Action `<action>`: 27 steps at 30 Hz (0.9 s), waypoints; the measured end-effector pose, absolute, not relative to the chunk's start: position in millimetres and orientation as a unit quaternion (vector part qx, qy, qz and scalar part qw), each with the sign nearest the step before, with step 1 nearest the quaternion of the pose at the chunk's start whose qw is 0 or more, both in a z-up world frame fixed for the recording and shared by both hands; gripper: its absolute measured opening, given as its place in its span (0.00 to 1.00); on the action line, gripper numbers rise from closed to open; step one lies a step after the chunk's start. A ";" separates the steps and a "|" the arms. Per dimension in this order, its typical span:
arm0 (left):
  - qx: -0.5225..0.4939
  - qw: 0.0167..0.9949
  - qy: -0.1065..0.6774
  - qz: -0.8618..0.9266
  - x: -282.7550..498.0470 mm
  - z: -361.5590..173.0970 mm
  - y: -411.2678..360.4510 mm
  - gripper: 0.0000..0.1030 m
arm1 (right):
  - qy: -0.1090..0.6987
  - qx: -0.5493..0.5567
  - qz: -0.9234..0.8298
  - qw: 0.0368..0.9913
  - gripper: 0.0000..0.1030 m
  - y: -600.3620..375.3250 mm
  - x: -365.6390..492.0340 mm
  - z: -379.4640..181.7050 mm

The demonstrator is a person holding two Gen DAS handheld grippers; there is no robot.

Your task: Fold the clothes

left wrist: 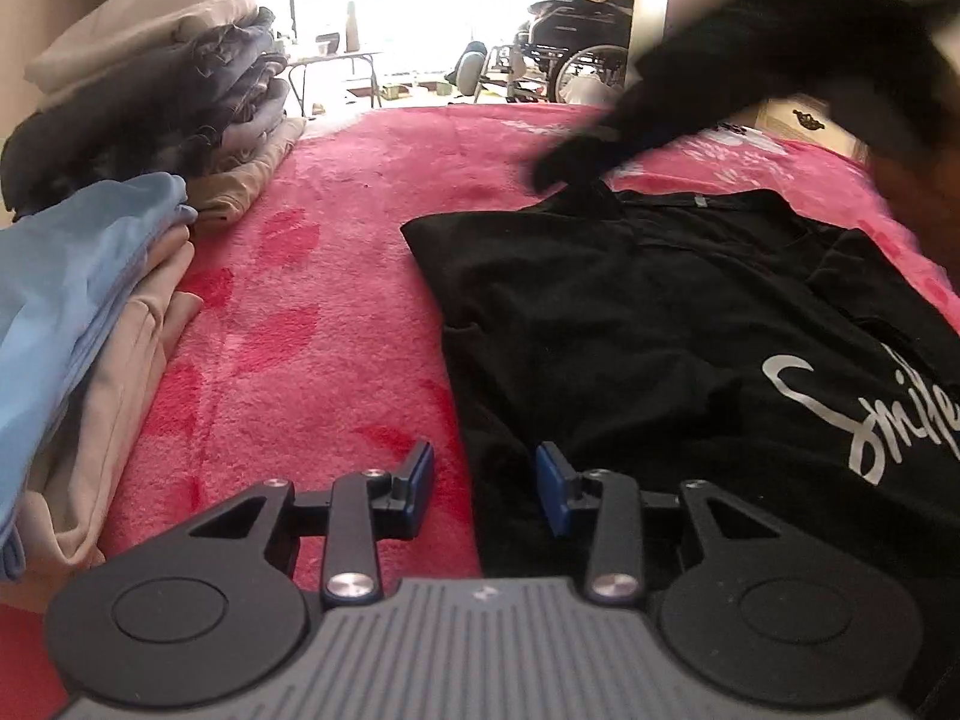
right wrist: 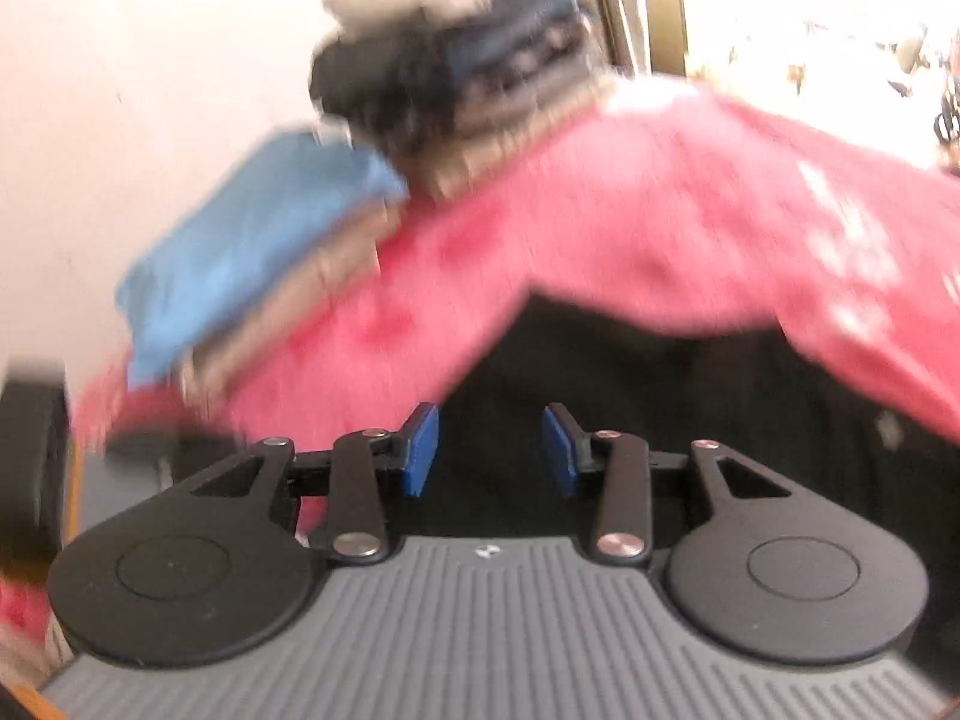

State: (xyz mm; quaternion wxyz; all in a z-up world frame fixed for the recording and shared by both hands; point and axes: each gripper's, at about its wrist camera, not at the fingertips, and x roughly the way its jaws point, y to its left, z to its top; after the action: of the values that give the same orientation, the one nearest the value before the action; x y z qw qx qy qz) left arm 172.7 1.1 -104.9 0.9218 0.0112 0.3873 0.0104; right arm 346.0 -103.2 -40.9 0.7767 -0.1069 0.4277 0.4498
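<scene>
Pink blanket [left wrist: 336, 276] is spread under everything. Both the left gripper [left wrist: 485, 483] and right gripper [right wrist: 490, 450] are held wide apart, empty. Folded clothes [left wrist: 90, 276] are stacked at the left. Just ahead, the black shirt [left wrist: 660, 330] is laid flat.

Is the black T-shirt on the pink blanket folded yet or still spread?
Partly folded: the black T-shirt lies flat on the pink blanket, with overlapping layers near its collar. How far the folding has gone, cannot tell.
</scene>
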 end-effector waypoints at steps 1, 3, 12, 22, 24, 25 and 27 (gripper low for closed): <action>0.016 0.922 0.386 0.011 171.1 -105.5 -0.8 0.37 | 0.419 -0.103 0.447 0.783 0.37 -93.8 351.2 -39.4; 0.028 0.924 0.382 0.012 168.4 -106.6 -4.8 0.37 | 0.402 -0.096 0.441 0.797 0.38 -74.9 361.5 -36.5; 0.037 0.926 0.375 0.015 165.7 -109.1 -8.8 0.38 | 0.437 -0.134 0.403 0.793 0.47 -14.7 393.0 -66.9; 0.043 0.930 0.366 0.013 161.4 -111.4 -9.9 0.38 | 0.401 -0.090 0.340 0.846 0.38 -31.3 424.8 -86.7; 0.041 0.930 0.365 0.013 160.7 -111.6 -9.0 0.38 | 0.393 -0.045 0.350 0.850 0.38 -46.5 428.3 -74.5; 0.041 0.931 0.364 0.013 160.4 -111.7 -8.8 0.38 | 0.393 -0.031 0.368 0.842 0.39 -53.1 426.4 -66.6; 0.041 0.931 0.362 0.012 159.6 -112.1 -8.3 0.38 | 0.399 -0.019 0.417 0.817 0.39 -62.5 417.3 -51.5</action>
State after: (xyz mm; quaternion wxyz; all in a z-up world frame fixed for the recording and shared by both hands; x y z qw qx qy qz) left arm 159.6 -8.3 -112.1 0.9311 0.0414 0.3621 0.0118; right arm 417.3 -62.5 -51.5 0.8168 -0.0193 0.3986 0.4166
